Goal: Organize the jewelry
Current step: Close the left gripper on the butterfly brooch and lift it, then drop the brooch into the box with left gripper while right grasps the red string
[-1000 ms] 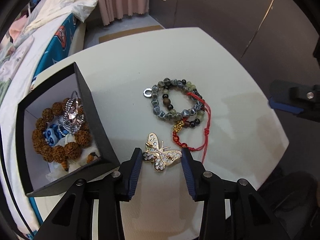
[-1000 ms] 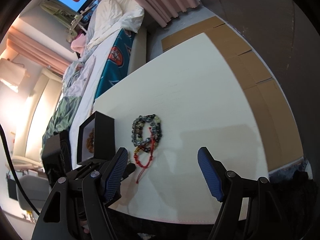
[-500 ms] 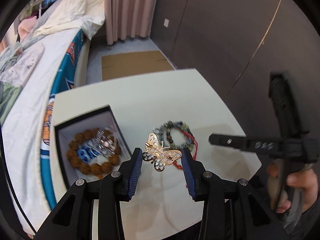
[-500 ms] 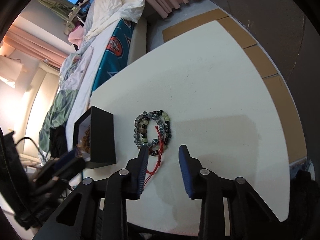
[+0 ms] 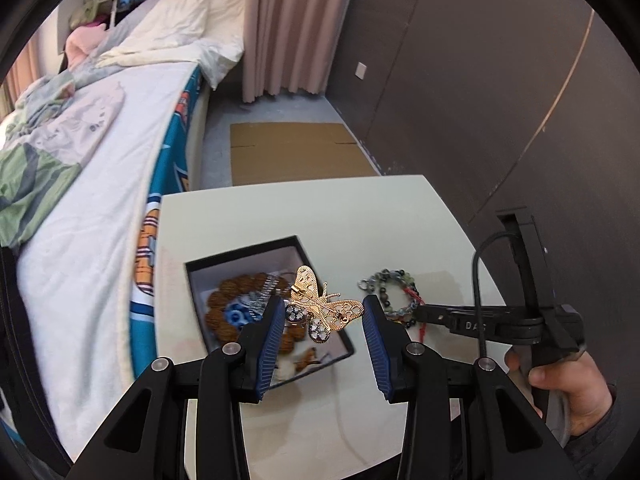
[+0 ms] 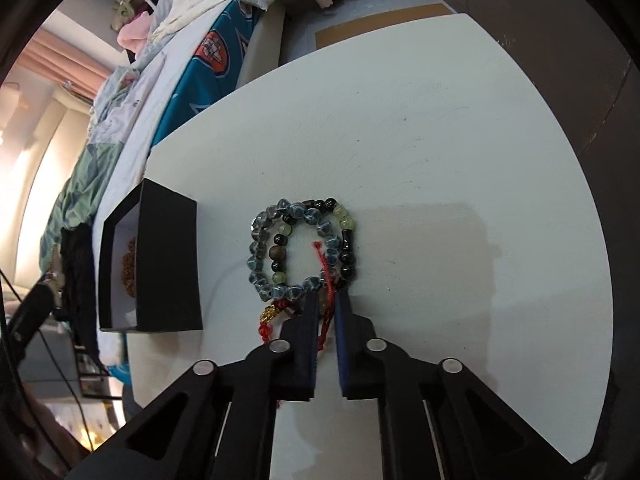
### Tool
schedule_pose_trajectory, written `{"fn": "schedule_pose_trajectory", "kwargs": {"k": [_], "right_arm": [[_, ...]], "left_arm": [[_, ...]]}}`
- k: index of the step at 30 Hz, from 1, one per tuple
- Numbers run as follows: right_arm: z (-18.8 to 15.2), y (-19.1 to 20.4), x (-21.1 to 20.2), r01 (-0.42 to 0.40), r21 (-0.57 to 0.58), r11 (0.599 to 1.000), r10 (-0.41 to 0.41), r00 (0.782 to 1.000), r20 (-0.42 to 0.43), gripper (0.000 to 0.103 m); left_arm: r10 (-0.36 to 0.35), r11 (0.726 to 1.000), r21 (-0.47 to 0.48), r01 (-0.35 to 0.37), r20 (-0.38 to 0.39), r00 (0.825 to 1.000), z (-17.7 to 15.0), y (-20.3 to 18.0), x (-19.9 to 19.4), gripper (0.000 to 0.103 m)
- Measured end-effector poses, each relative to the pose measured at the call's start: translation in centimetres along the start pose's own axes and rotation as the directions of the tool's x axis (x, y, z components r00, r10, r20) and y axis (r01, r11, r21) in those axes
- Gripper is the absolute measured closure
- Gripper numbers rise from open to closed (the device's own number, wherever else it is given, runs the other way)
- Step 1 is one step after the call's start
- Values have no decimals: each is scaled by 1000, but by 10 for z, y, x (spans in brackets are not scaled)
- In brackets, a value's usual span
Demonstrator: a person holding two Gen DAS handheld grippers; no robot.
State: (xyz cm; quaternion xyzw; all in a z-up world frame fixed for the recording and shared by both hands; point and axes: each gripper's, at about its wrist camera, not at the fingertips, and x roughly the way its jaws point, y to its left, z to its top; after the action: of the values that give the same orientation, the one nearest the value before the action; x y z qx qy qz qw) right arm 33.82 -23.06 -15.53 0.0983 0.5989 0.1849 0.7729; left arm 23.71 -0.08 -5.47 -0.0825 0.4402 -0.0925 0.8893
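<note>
My left gripper (image 5: 323, 314) is shut on a gold butterfly brooch (image 5: 320, 308) and holds it in the air above the open black jewelry box (image 5: 200, 272), which holds a brown bead bracelet (image 5: 224, 312) and other pieces. My right gripper (image 6: 327, 308) is nearly closed around the red cord (image 6: 326, 276) and the near edge of the grey-blue bead bracelets (image 6: 296, 248) lying on the white table (image 6: 440, 160). The box (image 6: 168, 264) stands to the left of the bracelets. The right gripper also shows in the left wrist view (image 5: 424, 314), touching the bracelets (image 5: 390, 292).
A bed (image 5: 80, 200) with bedding runs along the table's left side. Flat cardboard (image 5: 296, 152) lies on the floor beyond the table. A dark wall (image 5: 480, 80) stands to the right. The table edge is close in front of both grippers.
My left gripper lifted the brooch off the table and carried it up and left over the box. My right gripper moved in to the bracelets and closed from wide open to nearly shut on the cord.
</note>
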Motion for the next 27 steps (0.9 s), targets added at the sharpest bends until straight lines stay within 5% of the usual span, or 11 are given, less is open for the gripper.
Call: {"fn": "schedule_pose_trajectory", "kwargs": {"k": [9, 15, 19, 27], "right_arm": [[-9, 11, -44, -80, 7, 997, 79, 987, 139, 98], [-14, 44, -73, -157, -55, 986, 165, 959, 232, 98], [-14, 65, -76, -190, -81, 978, 205, 944, 260, 98], [-10, 104, -75, -262, -133, 956, 290, 915, 281, 98]], "left_arm": [[-4, 999, -32, 5, 11, 1000, -1, 25, -8, 62], [-37, 997, -60, 37, 4, 999, 7, 33, -2, 61], [-45, 995, -94, 44, -8, 999, 9, 41, 1, 45], [-23, 992, -124, 24, 5, 1000, -1, 66, -12, 43]]}}
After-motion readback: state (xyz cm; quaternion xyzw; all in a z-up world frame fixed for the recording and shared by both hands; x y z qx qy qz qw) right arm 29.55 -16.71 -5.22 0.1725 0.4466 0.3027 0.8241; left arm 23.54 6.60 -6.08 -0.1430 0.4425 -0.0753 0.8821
